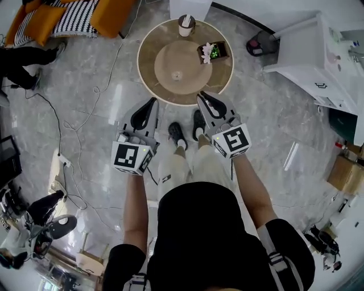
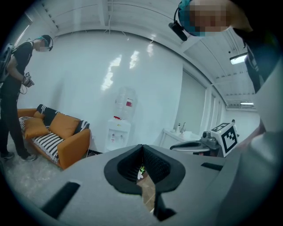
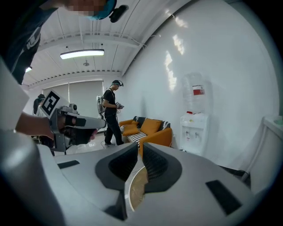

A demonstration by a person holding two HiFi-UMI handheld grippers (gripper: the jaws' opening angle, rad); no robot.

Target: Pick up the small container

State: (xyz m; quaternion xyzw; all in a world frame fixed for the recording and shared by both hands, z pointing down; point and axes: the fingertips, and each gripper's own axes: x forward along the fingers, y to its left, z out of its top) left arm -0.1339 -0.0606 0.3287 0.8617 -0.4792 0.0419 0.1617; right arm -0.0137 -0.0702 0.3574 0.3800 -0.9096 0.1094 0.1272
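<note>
A round brown table (image 1: pixel 151 57) stands in front of me. On it are a small dark box (image 1: pixel 218 52) holding a white flower and green leaves, a pale cup (image 1: pixel 186 25) at the far edge, and a tiny object (image 1: pixel 177 75) near the middle. My left gripper (image 1: pixel 152 101) hovers over the floor just short of the table's near rim, jaws together and empty (image 2: pixel 142 146). The right gripper (image 1: pixel 202 96) reaches the near rim, jaws all but together with nothing between them (image 3: pixel 140 144). Through the left jaws a sliver of the plant (image 2: pixel 141 170) shows.
An orange sofa (image 1: pixel 68 17) with striped cushions sits at the far left. Cables (image 1: pixel 74 125) trail over the marble floor. A white cabinet (image 1: pixel 318 51) stands at the right and a water dispenser (image 2: pixel 119 132) by the wall. Another person (image 3: pixel 110 114) stands near the sofa.
</note>
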